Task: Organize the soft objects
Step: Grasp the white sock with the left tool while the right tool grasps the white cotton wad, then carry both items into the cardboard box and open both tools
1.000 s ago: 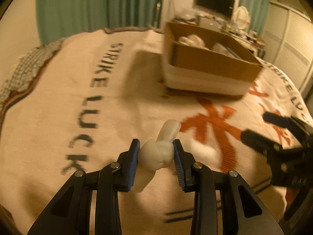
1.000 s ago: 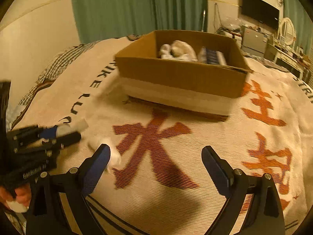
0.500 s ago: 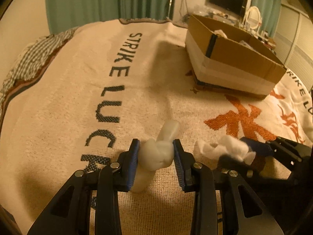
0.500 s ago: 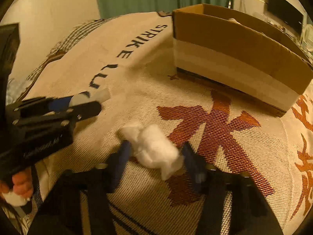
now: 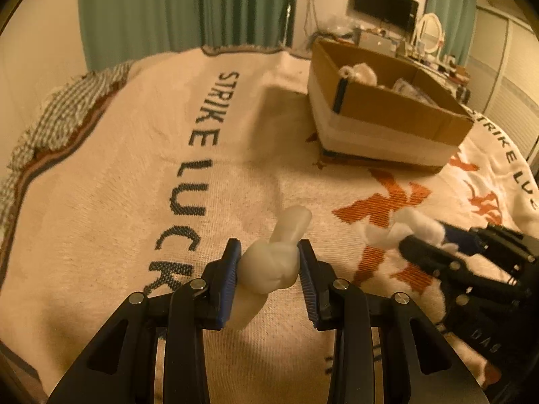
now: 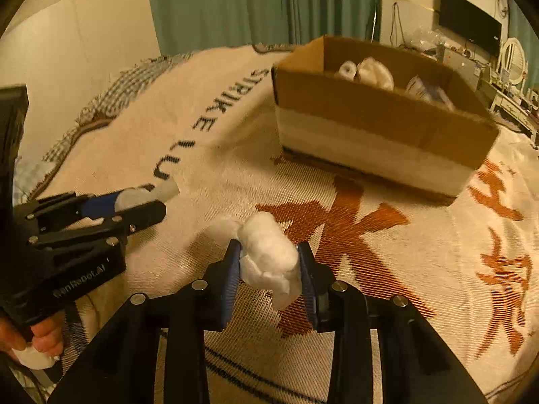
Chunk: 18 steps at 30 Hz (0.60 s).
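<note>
Cardboard walls hide most of what lies in the box [image 6: 377, 124], which stands far ahead on the blanket [image 5: 128, 175]; over its rim I can see only some pale soft bundles [image 6: 369, 72] at the back, and their shape is hard to make out. The far corner of the box is blurred in both views. The lower end of the smooth white piece [image 5: 273, 262] goes down behind my left fingers, so I cannot tell how long it is.

My left gripper [image 5: 269, 276] is clenched on this white piece; both blue pads press its thick middle, and its rounded tip stands out forward, above the woven letters. My right gripper [image 6: 269, 272] is closed around the cotton wad [image 6: 269, 256], with the pads squeezing it from both sides. One tuft of the wad sticks out to the left of the fingers and another hangs below them.

Both grippers are side by side, near each other, well apart from the box. Whether the wad touches the blanket, I cannot tell.
</note>
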Each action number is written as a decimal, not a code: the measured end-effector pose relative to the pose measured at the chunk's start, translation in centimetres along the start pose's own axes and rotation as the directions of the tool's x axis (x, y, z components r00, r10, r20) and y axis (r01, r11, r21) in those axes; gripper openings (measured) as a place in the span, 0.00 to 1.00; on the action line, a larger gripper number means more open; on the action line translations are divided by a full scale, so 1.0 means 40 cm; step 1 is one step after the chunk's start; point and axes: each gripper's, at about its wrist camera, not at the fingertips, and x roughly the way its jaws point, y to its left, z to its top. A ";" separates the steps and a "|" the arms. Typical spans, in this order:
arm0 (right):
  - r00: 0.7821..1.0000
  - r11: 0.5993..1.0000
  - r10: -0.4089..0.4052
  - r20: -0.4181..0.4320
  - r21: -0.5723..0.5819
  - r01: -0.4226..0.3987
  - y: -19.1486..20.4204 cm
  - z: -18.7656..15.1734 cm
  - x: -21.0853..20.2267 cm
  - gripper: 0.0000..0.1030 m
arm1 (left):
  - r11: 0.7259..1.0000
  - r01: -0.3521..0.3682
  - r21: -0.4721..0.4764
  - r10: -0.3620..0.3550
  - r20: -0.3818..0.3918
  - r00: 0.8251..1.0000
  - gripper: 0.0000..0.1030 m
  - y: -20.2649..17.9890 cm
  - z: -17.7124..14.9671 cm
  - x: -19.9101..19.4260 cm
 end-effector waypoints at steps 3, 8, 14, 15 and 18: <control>0.999 1.000 -0.009 0.041 0.008 0.008 -0.007 0.007 -0.060 0.31 | 1.000 0.008 -0.001 -0.008 0.035 0.999 0.32 -0.015 0.006 -0.047; 0.993 1.000 -0.024 0.118 0.021 0.022 -0.027 0.017 -0.168 0.31 | 0.999 -0.010 0.040 0.006 0.100 0.995 0.32 -0.061 0.030 -0.121; 0.973 0.998 -0.051 0.223 0.041 0.043 -0.082 0.054 -0.292 0.31 | 0.997 -0.020 0.077 0.005 0.181 0.983 0.32 -0.120 0.083 -0.187; 0.970 0.998 -0.055 0.235 0.042 0.046 -0.092 0.062 -0.306 0.31 | 0.997 -0.020 0.079 0.005 0.192 0.981 0.32 -0.125 0.094 -0.193; 0.958 0.997 -0.070 0.276 0.043 0.061 -0.124 0.101 -0.346 0.31 | 0.994 -0.030 0.103 0.005 0.236 0.972 0.32 -0.153 0.143 -0.206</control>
